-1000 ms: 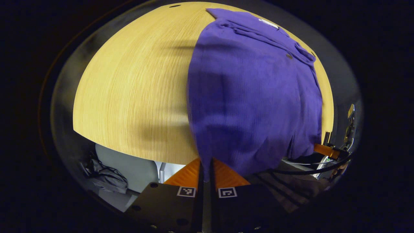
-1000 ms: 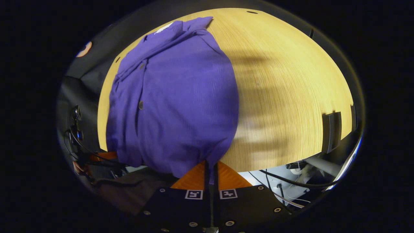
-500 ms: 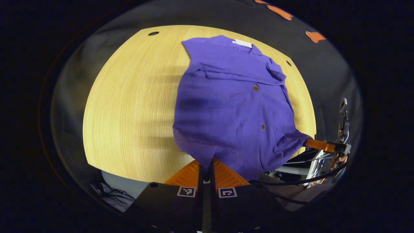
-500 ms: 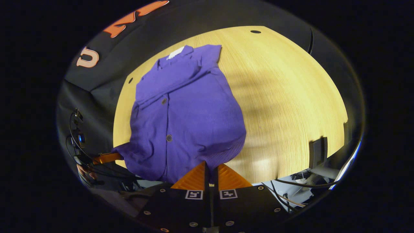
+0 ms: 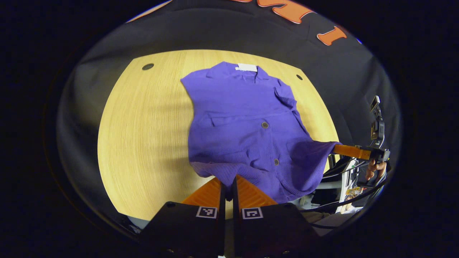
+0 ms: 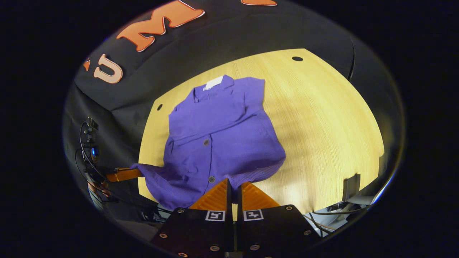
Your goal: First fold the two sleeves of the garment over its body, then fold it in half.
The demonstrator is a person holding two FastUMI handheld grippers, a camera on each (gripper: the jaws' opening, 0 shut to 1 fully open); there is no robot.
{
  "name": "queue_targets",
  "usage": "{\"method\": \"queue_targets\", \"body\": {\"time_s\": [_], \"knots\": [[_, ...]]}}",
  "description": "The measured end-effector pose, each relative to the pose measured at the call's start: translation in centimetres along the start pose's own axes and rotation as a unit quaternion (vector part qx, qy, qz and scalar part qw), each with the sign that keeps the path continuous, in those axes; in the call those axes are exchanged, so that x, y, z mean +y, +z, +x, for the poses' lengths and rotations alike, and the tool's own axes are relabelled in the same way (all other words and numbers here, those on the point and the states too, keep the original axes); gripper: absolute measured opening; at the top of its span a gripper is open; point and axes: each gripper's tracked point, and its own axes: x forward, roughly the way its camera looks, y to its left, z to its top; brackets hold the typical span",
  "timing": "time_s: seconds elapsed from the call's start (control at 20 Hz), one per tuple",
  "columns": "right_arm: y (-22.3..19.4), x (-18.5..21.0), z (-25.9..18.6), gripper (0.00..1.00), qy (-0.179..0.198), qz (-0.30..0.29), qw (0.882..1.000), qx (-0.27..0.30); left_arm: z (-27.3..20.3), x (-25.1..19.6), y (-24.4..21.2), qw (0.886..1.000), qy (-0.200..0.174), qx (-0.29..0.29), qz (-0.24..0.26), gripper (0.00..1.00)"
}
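Hem corners of purple shirt (image 5: 247, 118) pinched: left gripper (image 5: 227, 186) & right gripper (image 6: 233, 188) both clamped on cloth. Near edge lifted off table (image 5: 143, 136), prob. to carry it far-ward for the half fold.

- The white tag (image 5: 247, 67) sewn inside the collar of the purple garment (image 5: 247, 118) is too small to read from either gripper view; it comes across as a plain white patch (image 6: 213, 82).
- The left gripper (image 5: 228, 186) carries two small square black-and-white coded markers (image 5: 207, 212) on its black body, patterns rather than letters.
- The right gripper (image 6: 233, 190) has the same pair of square markers (image 6: 215, 215), with no words or numbers on them.
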Motion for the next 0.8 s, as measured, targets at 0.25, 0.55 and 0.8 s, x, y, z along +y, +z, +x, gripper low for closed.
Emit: {"method": "queue_targets", "body": {"time_s": [0.25,0.55,0.8], "knots": [[4.9,1.6,-1.0,0.04,-0.015,-0.001,0.999,-0.044,-1.0,1.2,5.9,0.999,-0.018,-0.025,0.026,0.11],[11.6,2.1,-0.6,0.04,-0.017,0.004,0.997,-0.078,-1.1,3.1,13.8,0.999,-0.010,-0.040,0.027,0.11],[17.0,0.9,1.5,0.04,0.002,-0.004,0.998,-0.068,0.5,4.7,19.1,0.999,0.013,-0.046,0.005,0.11]]}}
